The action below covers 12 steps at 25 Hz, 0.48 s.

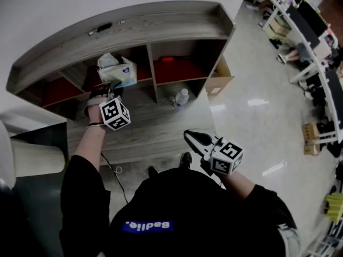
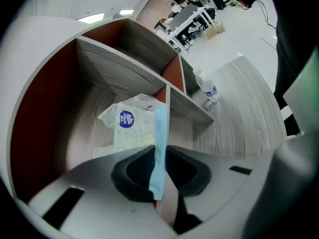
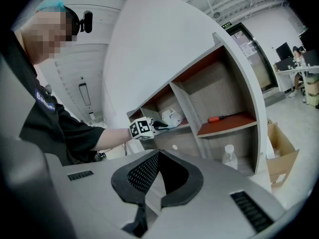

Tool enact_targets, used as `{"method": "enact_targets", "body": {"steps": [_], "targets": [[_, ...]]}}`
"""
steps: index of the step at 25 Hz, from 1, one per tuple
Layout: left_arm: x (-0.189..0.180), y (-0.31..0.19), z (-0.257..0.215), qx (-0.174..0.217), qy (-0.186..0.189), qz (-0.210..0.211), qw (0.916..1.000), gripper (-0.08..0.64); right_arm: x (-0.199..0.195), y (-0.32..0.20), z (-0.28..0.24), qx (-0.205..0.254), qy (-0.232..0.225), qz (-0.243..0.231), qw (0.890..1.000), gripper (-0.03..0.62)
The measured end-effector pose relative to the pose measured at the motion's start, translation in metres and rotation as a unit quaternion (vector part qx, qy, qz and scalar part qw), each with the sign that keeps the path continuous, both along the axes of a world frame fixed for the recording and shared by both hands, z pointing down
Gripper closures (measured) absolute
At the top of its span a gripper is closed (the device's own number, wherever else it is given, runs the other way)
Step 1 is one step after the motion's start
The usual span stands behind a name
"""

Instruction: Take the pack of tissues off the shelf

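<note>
The shelf (image 1: 134, 31) is a low unit of grey, straight-grained wood-look board with matt red panels lining the backs of its square compartments. At the mouth of its middle upper compartment sits the pack of tissues (image 1: 119, 71), a soft, crumpled plastic pouch, pale with a fine speckled print, a round dark-blue badge on its face and a smooth light-blue strip down one edge. The left tool (image 1: 107, 84) is clenched on that blue strip: in the left gripper view the strip runs straight down between the two black, dimpled pads (image 2: 137, 168), which press it from both sides, and the rest of the pack (image 2: 132, 126) fans out beyond them toward the compartment's back. Whether the pack's underside touches the shelf board cannot be told.

The right tool (image 1: 192, 138) hangs well in front of the shelf, close to the person's body, its glossy black jaws pressed together with nothing between them; the right gripper view shows the ribbed pads (image 3: 144, 173) meeting at the tips.

In the compartment to the right of the pack, an orange-handled screwdriver (image 3: 224, 117) lies on the red board. Below it, in the shelf's lower row, stands a clear plastic bottle (image 1: 181, 98) with a white cap. An open brown cardboard box (image 1: 218, 79) sits on the glossy pale floor against the shelf's right end.
</note>
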<state>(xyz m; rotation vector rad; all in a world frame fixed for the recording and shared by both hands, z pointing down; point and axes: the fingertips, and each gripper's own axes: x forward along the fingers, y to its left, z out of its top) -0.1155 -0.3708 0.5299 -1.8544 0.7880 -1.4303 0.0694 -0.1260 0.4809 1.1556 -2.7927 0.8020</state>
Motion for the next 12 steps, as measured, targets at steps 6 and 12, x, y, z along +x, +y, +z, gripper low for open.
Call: {"method": "enact_targets", "body": {"steps": [6, 12], "targets": [[-0.002, 0.008, -0.004, 0.003, 0.005, 0.0, 1.0, 0.518, -0.006, 0.002, -0.002, -0.002, 0.0, -0.007, 1.0, 0.568], [-0.003, 0.02, -0.013, 0.011, 0.038, -0.003, 0.9992, 0.523, -0.01, 0.0, -0.005, 0.003, -0.001, -0.011, 1.0, 0.568]]}}
